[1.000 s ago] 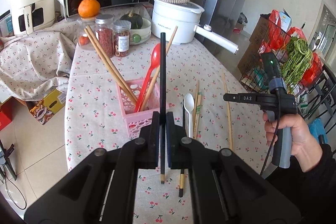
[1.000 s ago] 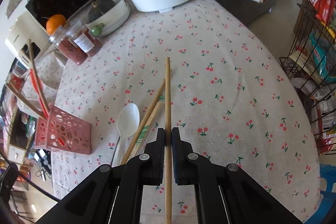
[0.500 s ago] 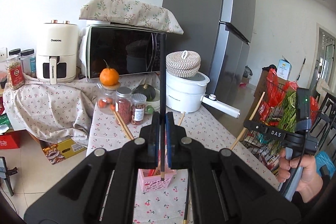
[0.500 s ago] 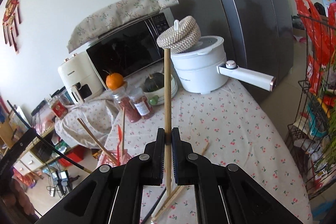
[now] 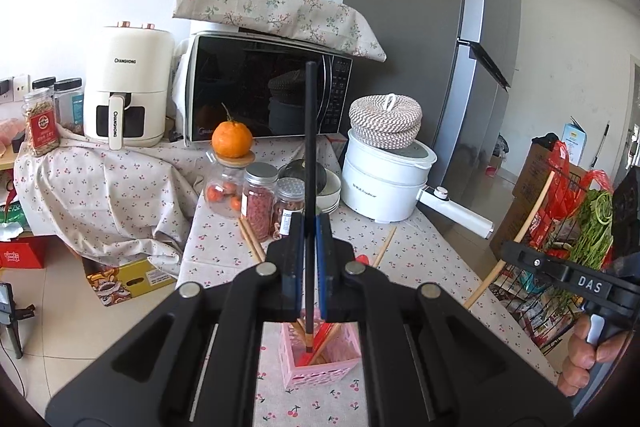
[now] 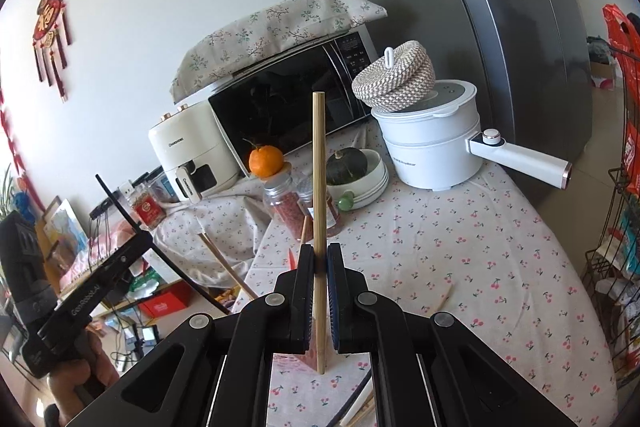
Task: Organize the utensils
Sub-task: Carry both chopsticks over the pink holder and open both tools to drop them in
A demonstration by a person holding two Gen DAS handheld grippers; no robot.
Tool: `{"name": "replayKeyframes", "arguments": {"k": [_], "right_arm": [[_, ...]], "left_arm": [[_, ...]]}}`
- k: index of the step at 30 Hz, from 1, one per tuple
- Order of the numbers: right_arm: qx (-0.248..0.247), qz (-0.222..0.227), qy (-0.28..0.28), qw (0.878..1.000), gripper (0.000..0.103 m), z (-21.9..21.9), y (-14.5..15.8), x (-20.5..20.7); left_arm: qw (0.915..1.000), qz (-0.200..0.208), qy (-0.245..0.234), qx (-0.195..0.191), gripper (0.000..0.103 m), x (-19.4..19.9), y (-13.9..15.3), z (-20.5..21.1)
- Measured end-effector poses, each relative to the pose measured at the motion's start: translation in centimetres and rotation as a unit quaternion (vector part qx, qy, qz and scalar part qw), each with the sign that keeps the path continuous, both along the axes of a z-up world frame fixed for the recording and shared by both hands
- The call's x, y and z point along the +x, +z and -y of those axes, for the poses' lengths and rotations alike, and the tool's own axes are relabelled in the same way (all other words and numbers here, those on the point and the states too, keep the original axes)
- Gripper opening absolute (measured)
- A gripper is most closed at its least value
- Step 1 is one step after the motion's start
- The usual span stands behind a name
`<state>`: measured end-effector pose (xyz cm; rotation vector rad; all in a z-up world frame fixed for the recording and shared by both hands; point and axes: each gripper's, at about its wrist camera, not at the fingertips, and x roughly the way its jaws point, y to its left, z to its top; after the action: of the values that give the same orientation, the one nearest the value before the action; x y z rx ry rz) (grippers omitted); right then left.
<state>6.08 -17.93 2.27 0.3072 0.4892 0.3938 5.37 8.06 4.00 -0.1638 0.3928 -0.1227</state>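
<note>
You are working over a cherry-print tablecloth (image 6: 460,239) in a small kitchen, with a microwave (image 5: 268,87) and an air fryer (image 5: 128,83) across the upper middle of the left wrist view and a white electric pot (image 5: 384,179) right of centre.

Your left gripper (image 5: 307,263) is clamped on a black chopstick (image 5: 309,155), held upright. Its lower tip hangs at the mouth of the pink basket (image 5: 320,359) in the lower centre of that frame, where a red spoon and wooden chopsticks already stand. Whether the tip is touching anything inside, you cannot tell.

Your right gripper (image 6: 320,275) is closed on a wooden chopstick (image 6: 319,167), also upright, its bottom end showing at the lower centre of the right wrist view, above the cloth and just beside what looks like a corner of the basket. A few more utensils lie at the bottom edge of that frame.

By the look of it, you are at the drop-in step for the black chopstick. Next, lower it a little so the tip sits well inside the basket, then ease the left jaws apart and let it lean with the others. The wooden one probably follows; bring it over the basket opening first, keeping the two tools from crossing.
</note>
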Motion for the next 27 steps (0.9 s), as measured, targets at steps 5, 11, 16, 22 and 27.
{"name": "replayKeyframes", "arguments": {"k": [5, 11, 16, 22, 27], "right_arm": [[0.012, -0.004, 0.006, 1.000, 0.006, -0.5, -0.2, 0.4], [0.021, 0.002, 0.013, 1.000, 0.006, -1.2, -0.1, 0.6], [0.025, 0.015, 0.021, 0.999, 0.006, -2.0, 0.3, 0.6], [0.032, 0.028, 0.031, 0.999, 0.006, -3.5, 0.6, 1.2], [0.027, 0.027, 0.025, 0.999, 0.007, -4.8, -0.1, 2.3]], "left_arm": [[0.9992, -0.035, 0.007, -0.016, 0.006, 2.3, -1.7, -0.4], [0.9971, -0.075, -0.004, -0.014, 0.026, 3.3, -2.9, 0.0], [0.9967, -0.079, -0.005, -0.015, 0.054, 1.9, -2.7, -0.5], [0.9937, -0.110, -0.003, -0.024, 0.066, 1.0, -3.8, -1.7], [0.9903, -0.137, -0.011, -0.019, 0.070, 0.7, -5.1, -2.0]]}}
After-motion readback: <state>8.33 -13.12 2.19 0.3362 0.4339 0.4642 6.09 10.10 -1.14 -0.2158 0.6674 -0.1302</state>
